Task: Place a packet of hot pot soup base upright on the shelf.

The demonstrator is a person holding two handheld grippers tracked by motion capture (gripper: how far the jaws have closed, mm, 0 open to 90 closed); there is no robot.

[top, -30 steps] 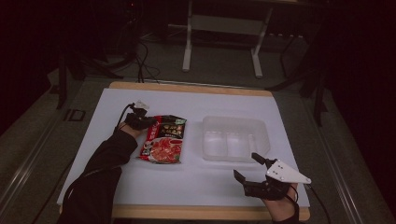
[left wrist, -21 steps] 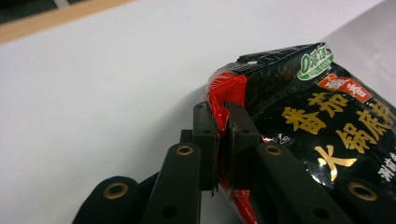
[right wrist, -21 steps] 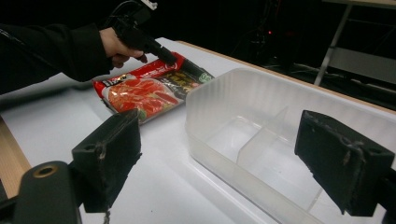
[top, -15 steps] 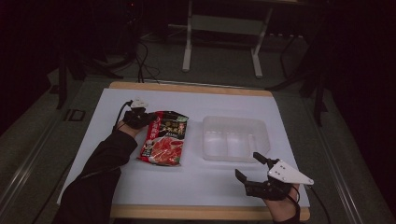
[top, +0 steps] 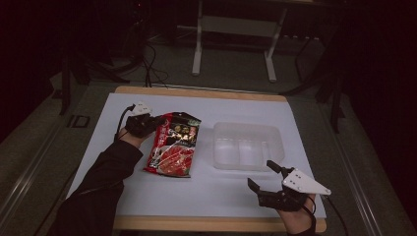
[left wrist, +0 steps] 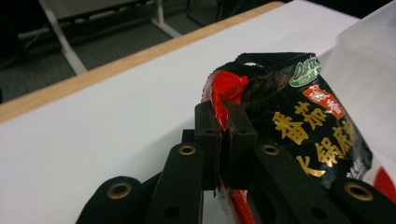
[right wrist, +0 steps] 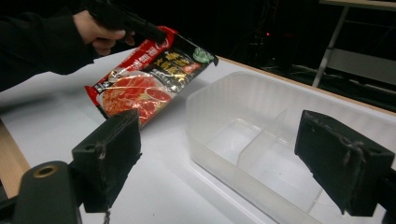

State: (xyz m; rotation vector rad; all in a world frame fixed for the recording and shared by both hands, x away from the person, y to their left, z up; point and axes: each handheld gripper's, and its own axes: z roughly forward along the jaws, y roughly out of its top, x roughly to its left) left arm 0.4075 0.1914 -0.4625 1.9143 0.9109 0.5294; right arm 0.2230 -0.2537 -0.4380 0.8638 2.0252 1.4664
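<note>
Lifting step: the left gripper (left wrist: 223, 135) pinches the sauce packet (top: 173, 145) by its far corner (right gripper (top: 269, 178) fingers spread, idle), next carrying it over the clear tray (top: 246, 129).

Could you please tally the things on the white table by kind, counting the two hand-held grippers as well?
Red and black food pouch: 1
Clear plastic divided container: 1
Grippers: 2, the left gripper and the right gripper
Total: 4
</note>
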